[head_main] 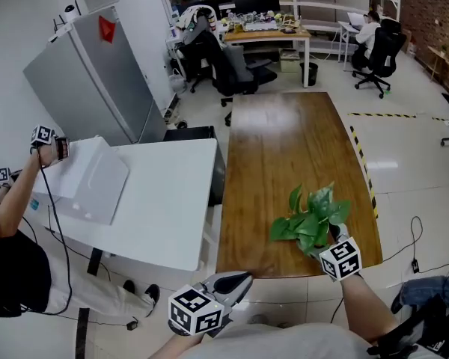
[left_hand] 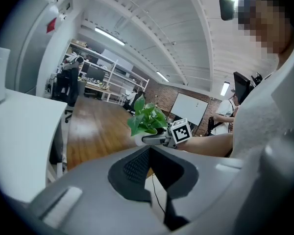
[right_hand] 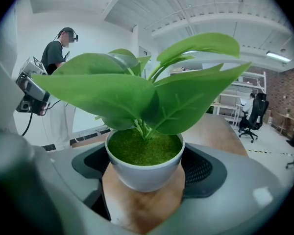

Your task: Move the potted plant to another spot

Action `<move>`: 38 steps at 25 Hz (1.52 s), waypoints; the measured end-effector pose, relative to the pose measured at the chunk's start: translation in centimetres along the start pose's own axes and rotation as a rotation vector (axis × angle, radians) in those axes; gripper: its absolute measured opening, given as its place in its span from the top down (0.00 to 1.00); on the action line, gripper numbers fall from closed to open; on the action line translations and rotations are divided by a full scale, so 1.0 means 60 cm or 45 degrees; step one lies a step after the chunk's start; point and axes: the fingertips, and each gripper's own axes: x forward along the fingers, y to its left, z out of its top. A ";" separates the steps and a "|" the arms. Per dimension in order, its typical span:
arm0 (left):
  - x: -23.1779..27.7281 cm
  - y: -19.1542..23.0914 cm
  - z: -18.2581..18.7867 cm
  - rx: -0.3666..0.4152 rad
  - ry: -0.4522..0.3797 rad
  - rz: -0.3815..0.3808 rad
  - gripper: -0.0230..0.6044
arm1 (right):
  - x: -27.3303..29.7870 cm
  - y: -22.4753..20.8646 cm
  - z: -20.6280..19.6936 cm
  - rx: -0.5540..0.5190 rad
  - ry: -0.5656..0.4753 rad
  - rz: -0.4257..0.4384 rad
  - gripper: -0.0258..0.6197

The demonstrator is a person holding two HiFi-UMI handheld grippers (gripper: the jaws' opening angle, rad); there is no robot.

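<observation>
Jaws of the right gripper (right_hand: 145, 180) clamp the potted plant (right_hand: 146, 153), upright, at the worktop's (head_main: 284, 148) near corner; left gripper (head_main: 239, 280) closed, empty, farther off.

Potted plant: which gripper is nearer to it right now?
Right. The right gripper grips the potted plant between its jaws at the wooden table's near edge; the left gripper hangs apart, off that edge, to the plant's left.
</observation>
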 end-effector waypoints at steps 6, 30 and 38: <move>-0.109 0.050 -0.015 -0.069 -0.067 0.171 0.97 | 0.102 0.132 0.054 -0.092 -0.007 0.200 0.25; -0.438 0.157 -0.159 -0.350 -0.185 0.646 0.97 | 0.411 0.563 0.148 -0.263 -0.010 0.650 0.25; -0.467 0.174 -0.184 -0.394 -0.207 0.707 0.97 | 0.450 0.586 0.142 -0.293 -0.016 0.652 0.25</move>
